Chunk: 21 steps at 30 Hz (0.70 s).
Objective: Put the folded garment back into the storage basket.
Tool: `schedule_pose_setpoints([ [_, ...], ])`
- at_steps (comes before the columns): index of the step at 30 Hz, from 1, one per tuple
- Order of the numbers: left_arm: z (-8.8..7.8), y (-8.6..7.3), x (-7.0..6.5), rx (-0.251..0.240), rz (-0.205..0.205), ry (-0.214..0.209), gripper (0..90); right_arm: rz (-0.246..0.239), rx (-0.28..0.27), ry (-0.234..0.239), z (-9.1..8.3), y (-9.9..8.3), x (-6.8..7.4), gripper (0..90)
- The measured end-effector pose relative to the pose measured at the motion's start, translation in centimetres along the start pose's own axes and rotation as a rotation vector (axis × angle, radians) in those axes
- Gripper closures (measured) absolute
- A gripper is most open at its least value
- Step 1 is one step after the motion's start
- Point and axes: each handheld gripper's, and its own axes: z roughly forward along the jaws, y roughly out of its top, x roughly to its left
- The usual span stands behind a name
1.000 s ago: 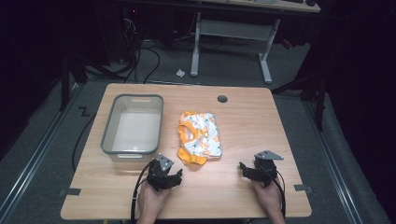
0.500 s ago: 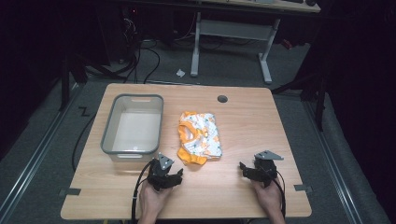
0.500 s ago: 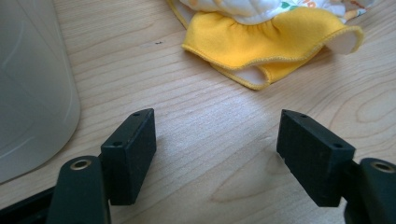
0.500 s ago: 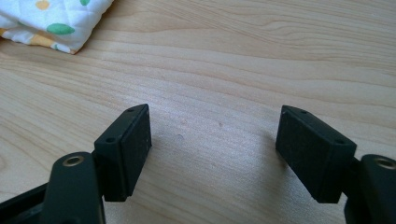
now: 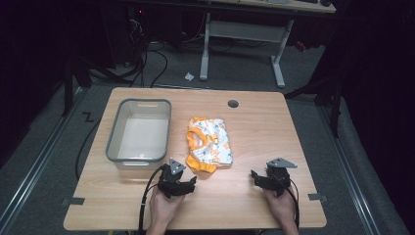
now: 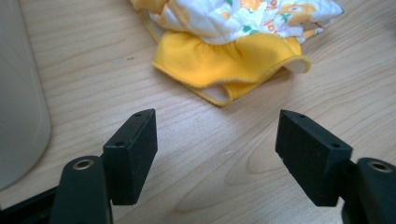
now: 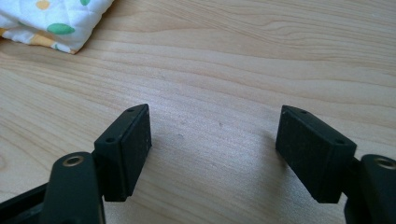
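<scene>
Apparently the approach: left gripper [image 5: 187,182], jaws apart and empty, faces the folded garment [image 5: 209,144] mid-worktop

Right gripper [image 5: 259,176] waits near the front edge, jaws apart; next, I judge, the left must reach the yellow hem [image 6: 229,65] and close

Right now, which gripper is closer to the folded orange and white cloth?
Left. The left gripper sits just below the cloth's orange hem, jaws open toward it. The right gripper rests farther off toward the table's right side, also open.
</scene>
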Motion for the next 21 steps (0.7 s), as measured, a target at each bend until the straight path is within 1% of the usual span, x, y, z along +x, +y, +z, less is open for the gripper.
schedule_pose_setpoints([
  [2,-0.1,0.4,-0.2,-0.003,0.011,-0.005,30.0,0.0,0.0,0.0,0.0,0.0,0.0,26.9],
  [4,-0.3,0.8,-0.4,-0.006,0.003,-0.019,29.8,0.0,0.0,0.0,0.0,0.0,0.0,26.9],
  [9,-0.3,1.7,-0.6,-0.015,0.007,-0.024,29.1,0.0,0.0,0.0,0.0,0.0,0.0,26.9],
  [15,-0.1,2.7,-0.8,-0.002,0.023,-0.029,29.1,0.0,0.0,0.0,0.0,0.0,0.0,26.9],
  [17,-0.1,2.9,-0.8,-0.007,0.019,-0.033,29.3,-0.001,0.0,0.0,0.0,0.0,0.0,27.0],
  [21,0.2,3.5,-0.8,0.006,0.019,-0.028,29.9,-0.001,0.0,0.0,0.0,0.0,0.0,27.0],
])
